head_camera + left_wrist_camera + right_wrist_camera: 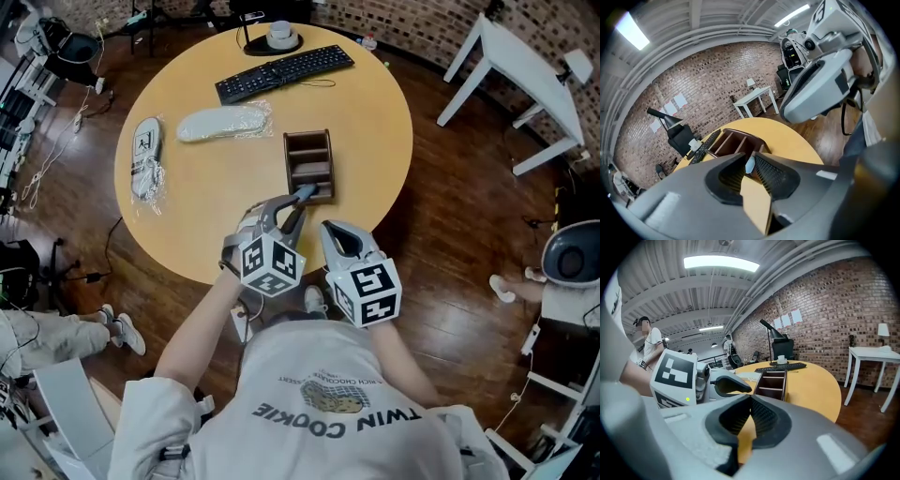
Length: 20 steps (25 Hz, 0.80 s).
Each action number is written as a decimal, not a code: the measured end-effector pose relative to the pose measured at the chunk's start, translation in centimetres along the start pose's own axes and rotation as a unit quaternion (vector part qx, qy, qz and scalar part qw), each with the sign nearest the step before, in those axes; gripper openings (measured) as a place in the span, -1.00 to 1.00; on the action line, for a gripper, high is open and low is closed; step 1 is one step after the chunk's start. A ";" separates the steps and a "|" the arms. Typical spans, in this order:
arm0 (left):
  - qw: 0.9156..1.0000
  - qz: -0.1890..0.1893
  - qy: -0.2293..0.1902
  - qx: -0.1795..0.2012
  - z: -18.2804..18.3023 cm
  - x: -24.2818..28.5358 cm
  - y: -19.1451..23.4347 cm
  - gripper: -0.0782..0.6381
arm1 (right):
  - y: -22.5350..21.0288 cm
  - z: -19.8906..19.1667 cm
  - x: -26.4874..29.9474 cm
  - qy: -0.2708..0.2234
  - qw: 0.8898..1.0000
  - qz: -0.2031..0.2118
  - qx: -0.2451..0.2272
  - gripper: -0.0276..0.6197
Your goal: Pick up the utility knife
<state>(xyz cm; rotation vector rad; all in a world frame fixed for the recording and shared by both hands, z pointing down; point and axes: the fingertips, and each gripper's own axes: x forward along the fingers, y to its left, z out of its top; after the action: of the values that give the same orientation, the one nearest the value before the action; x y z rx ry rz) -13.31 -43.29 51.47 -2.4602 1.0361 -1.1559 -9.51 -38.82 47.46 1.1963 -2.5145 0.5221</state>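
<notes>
Yellow wood of a round table (pixel 197 202), viewed from above, with both handheld grippers at its near edge. Far off to the left of the left gripper (pixel 750 156), two clear bags (pixel 146 157) of pale, flat, footwear-like items; exact contents hard to tell. Ahead and slightly left of it, a black keyboard (pixel 284 72).

Left gripper itself tilted downward, jaws parted, nosing at the near end of a brown wooden organiser (pixel 308 135) directly ahead. Between the jaw tips, a pale blue-grey end, judged to be the utility knife (pixel 749 165), poking up from the organiser's near end. Pads apparently not pressing on it, so no grip yet. Probably angled this way to straddle the handle where it rises above the wall. Most of the knife hidden inside the organiser and behind the jaws; blade end not visible.

Just to the right of the left gripper, the right gripper (pixel 750 398), jaws closed tip to tip on nothing, hanging back over the table edge, likely kept clear of the reach. Further right of it, dark wooden floor (pixel 459 216) and a white side table (pixel 525 84), partly cut off by the frame.
</notes>
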 end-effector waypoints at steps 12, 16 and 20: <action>0.992 -0.047 0.032 0.109 -2.1 3.3 -0.4 -0.44 | -1.8 0.7 1.5 -0.004 1.000 -0.019 0.012 -0.91; 0.988 -0.055 0.041 0.135 -2.3 4.3 -0.7 -0.44 | -2.0 0.9 1.9 -0.005 1.000 -0.018 0.013 -0.91; 0.986 -0.048 0.044 0.154 -2.4 4.9 -0.6 -0.47 | -2.2 0.9 2.1 -0.006 1.000 -0.020 0.015 -0.91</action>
<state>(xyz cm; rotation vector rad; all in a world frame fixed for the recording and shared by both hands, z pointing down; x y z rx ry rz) -12.69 -46.02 56.15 -2.2530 0.7047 -1.3518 -9.19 -41.96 47.96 1.2617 -2.4948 0.5448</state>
